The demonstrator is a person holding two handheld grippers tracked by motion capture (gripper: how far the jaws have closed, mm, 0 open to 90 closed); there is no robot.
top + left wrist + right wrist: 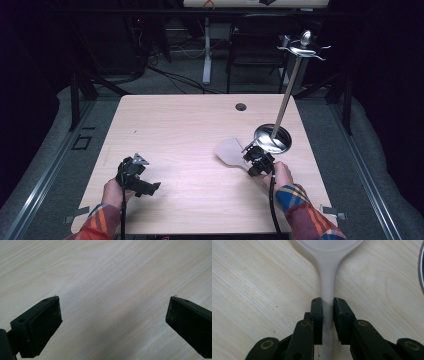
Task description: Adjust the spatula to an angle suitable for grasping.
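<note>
Right gripper point(327, 302) sits closest, jaws pinched onto the thin handle of the white spatula point(327, 277), pads flat against both sides, nothing else between them. Handle runs straight ahead of the jaws, blade lying flat on the wooden table point(175, 125) just beyond the tips. Grip is low on the handle, probably so the blade can be swung or lifted with some leverage. Off to the gripper's right, just beside it, is a round metal base point(272, 138) with a tall rod point(286, 97) rising to a hook-topped holder point(302, 49); likely the hanging spot, and the rod is what could snag the spatula on the way up. Left gripper point(135, 176) rests well apart on bare tabletop, jaws spread wide, holding nothing, apparently idle. Dark chair point(257, 45) and cables sit beyond the far edge.
</note>
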